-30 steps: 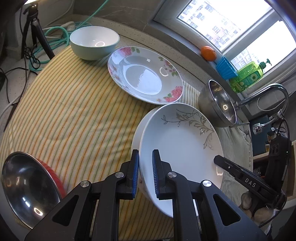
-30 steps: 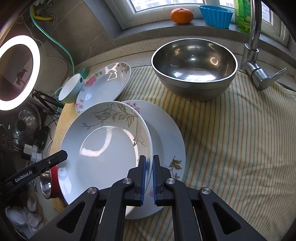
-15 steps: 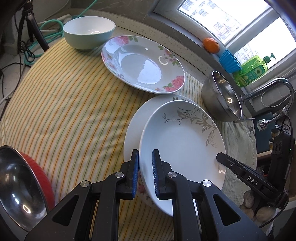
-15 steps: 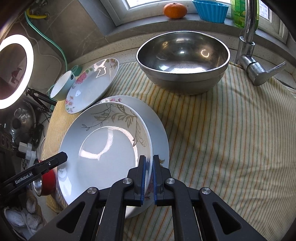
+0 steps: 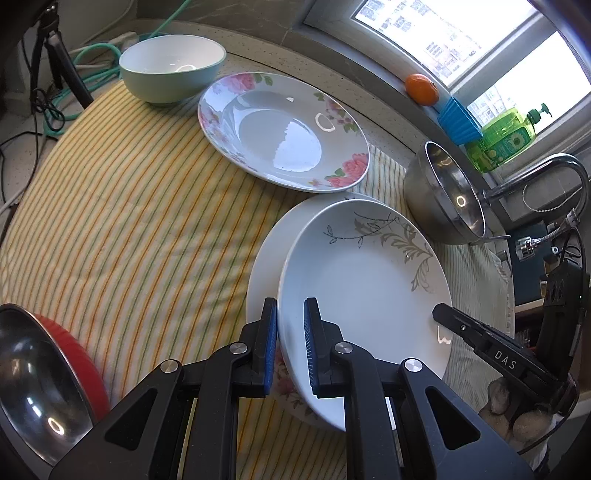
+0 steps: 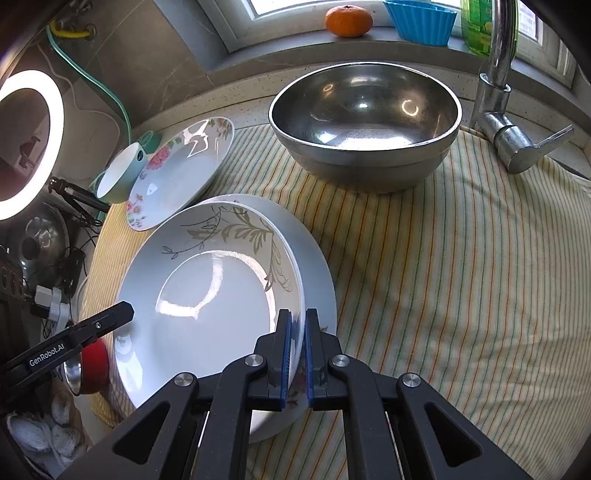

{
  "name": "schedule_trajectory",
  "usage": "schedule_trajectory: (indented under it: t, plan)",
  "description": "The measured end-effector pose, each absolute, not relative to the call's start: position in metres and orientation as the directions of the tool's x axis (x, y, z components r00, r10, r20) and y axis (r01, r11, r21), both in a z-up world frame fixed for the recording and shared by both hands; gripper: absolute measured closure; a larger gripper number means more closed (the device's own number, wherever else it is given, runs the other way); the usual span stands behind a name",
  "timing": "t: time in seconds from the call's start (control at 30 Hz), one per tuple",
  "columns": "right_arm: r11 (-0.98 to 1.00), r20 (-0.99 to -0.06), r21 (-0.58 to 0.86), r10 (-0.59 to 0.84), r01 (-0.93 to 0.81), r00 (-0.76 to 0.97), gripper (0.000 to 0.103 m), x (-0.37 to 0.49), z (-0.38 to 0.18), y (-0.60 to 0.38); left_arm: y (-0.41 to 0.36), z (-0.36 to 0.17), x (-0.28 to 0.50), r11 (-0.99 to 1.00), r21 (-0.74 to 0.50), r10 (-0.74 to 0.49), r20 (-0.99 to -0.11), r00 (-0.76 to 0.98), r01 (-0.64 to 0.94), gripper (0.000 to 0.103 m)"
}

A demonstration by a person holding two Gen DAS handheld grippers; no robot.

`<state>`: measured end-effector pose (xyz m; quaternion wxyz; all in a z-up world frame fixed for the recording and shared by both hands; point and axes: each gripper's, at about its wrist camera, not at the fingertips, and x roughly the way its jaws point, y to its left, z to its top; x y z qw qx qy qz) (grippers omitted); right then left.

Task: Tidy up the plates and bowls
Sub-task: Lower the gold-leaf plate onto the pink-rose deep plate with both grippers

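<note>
A white plate with a grey leaf pattern (image 5: 369,295) (image 6: 207,302) is held by its rim from two sides. My left gripper (image 5: 291,310) is shut on its near-left edge. My right gripper (image 6: 299,321) is shut on the opposite edge, and its finger (image 5: 480,347) shows in the left wrist view. The plate hangs slightly tilted, close over a second white plate (image 5: 266,251) (image 6: 317,258) that lies on the striped cloth (image 5: 129,221). I cannot tell whether the two plates touch.
A rose-patterned plate (image 5: 284,129) and a mint bowl (image 5: 171,68) sit at the far side. A large steel bowl (image 6: 365,118) stands by the faucet (image 6: 498,92). A red-sided steel bowl (image 5: 37,376) sits at the cloth's near-left edge. An orange (image 6: 349,20) rests on the sill.
Both grippers have carried the leaf plate further over the lower plate. That plate showed widely to one side before and now shows only as a crescent. Both grips are unchanged.
</note>
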<state>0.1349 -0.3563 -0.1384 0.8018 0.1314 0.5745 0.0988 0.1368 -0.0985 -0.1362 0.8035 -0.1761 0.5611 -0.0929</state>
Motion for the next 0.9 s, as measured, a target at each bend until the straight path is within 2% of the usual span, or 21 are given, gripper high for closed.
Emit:
schedule_trajectory:
  t: [0.9]
  plan:
    - [0.948, -0.9, 0.318, 0.303, -0.005, 0.313, 0.097, 0.138, -0.1409, -0.3564, -0.0983, -0.1416, 0.1401, 0.923, -0.383, -0.348, -0.876, 0.334, -0.044, 0.091]
